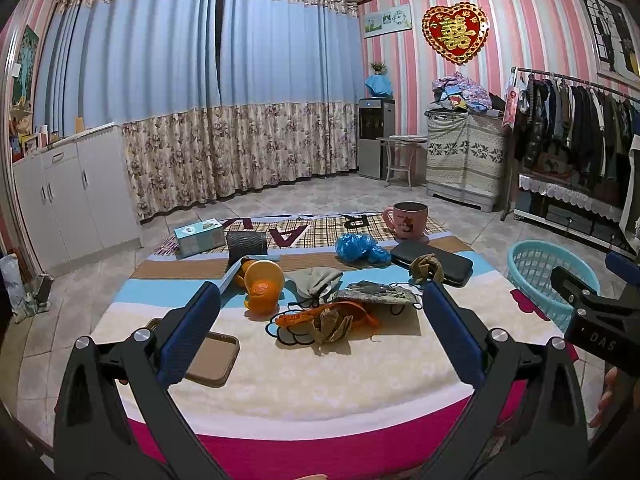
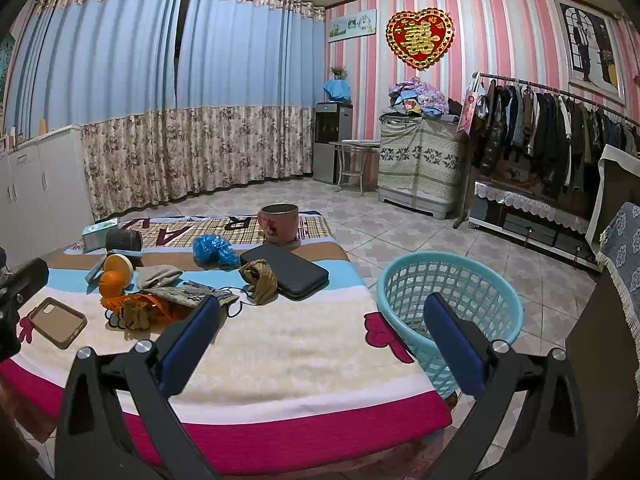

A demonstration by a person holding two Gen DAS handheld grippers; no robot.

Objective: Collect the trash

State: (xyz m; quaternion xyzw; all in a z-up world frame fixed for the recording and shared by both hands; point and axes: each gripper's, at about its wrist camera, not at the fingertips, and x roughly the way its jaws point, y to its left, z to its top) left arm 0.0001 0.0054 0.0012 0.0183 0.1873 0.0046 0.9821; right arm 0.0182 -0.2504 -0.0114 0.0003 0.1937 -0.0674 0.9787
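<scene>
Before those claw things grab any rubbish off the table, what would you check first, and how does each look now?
1. Left gripper open, holding nothing: ok.
2. Right gripper open, holding nothing: ok.
3. Blue basket upright beside the table, mouth unobstructed: ok.
4. Crumpled brown paper lies ahead of the left gripper: ok.
5. Orange wrapper touching that paper, may snag: not ok.
6. Basket empty: cannot tell.

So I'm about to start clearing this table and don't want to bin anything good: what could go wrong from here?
1. The crumpled brown paper lies tangled with the orange strap, so a grab may drag both.
2. The blue plastic bag sits close beside the black case, which could get nudged.
3. The basket stands off the table edge; a short drop likely lands on the floor.
</scene>
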